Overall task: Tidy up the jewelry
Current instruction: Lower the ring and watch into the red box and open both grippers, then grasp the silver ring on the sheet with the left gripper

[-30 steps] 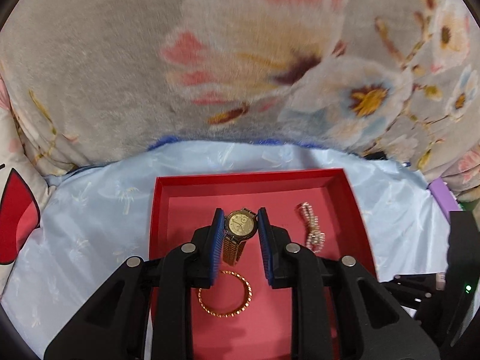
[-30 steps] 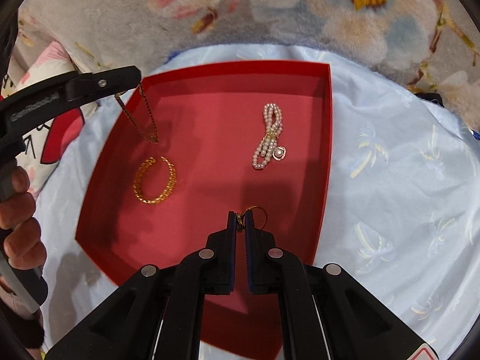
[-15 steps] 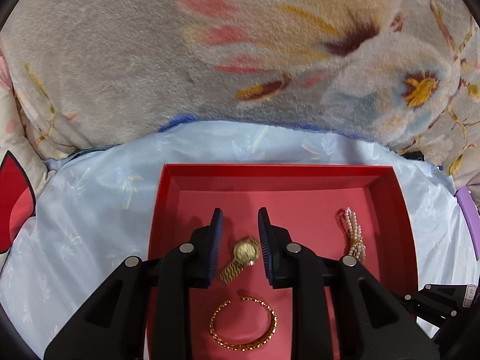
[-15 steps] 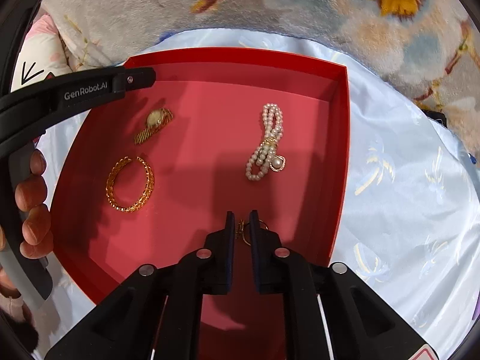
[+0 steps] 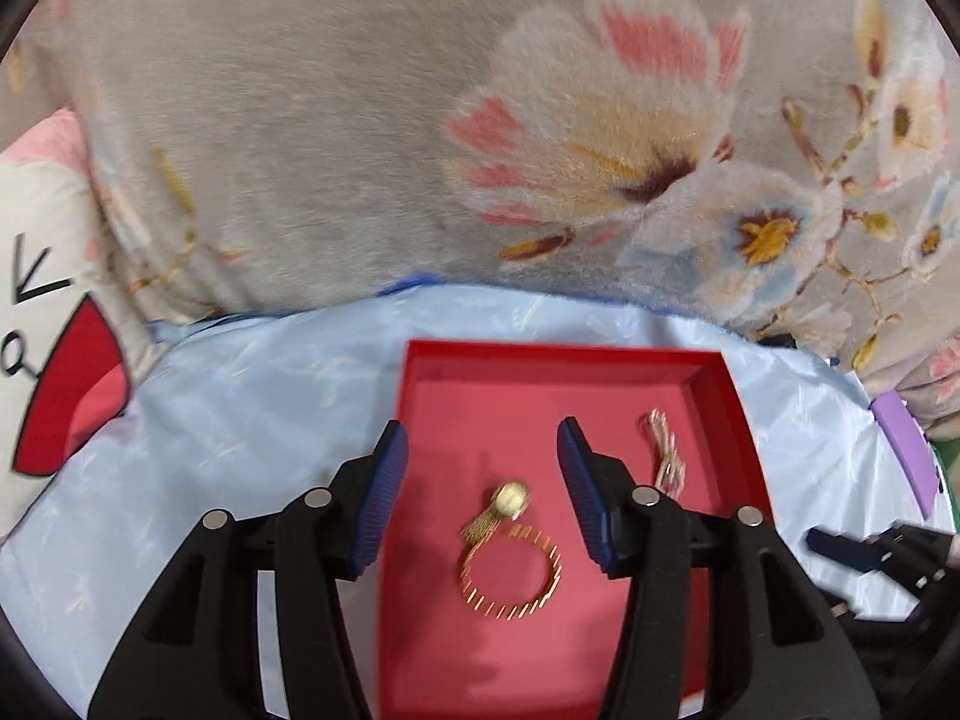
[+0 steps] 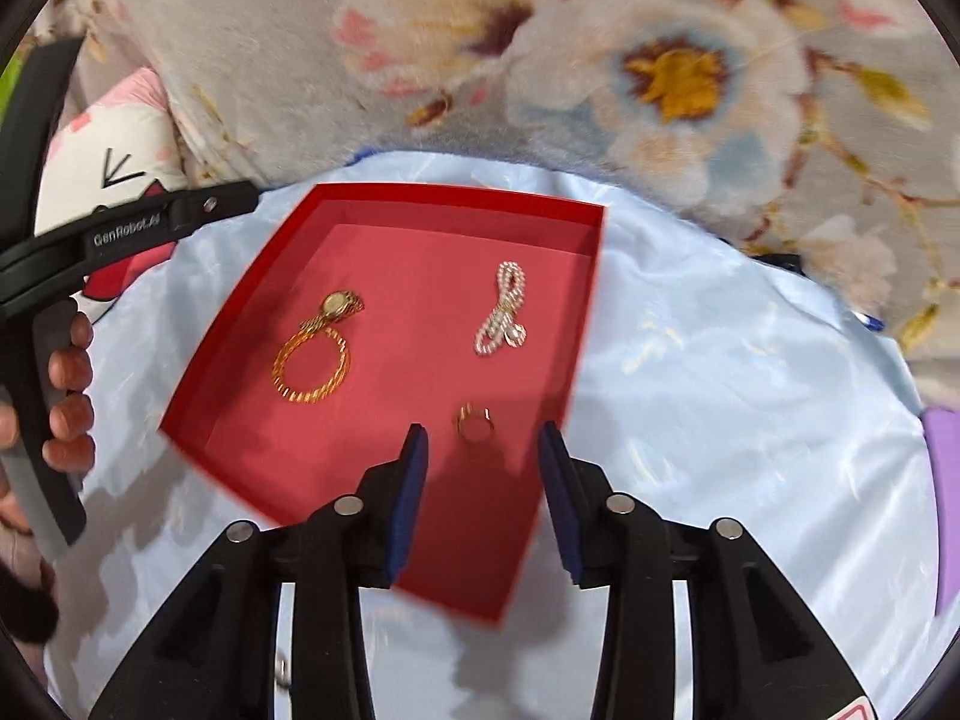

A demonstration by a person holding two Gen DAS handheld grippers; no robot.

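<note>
We hold both grippers above a red tray [image 6: 252,372], jaws wide apart and empty: left gripper [image 5: 483,480], right gripper [image 6: 483,468]. In the tray lie a gold watch [image 6: 337,305] touching a gold bangle [image 6: 312,369], a pearl strand [image 6: 503,318] well apart, and a gold ring [image 6: 474,420] nearest us. The placing step looks finished; next we likely lift clear. The tray rests on pale blue satin [image 6: 720,390] over a floral blanket [image 5: 420,120].

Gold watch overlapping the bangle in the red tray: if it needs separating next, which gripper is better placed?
Probably the left. The left gripper is open with the watch and bangle between its fingers; the right gripper, also open, frames the ring across the tray.
</note>
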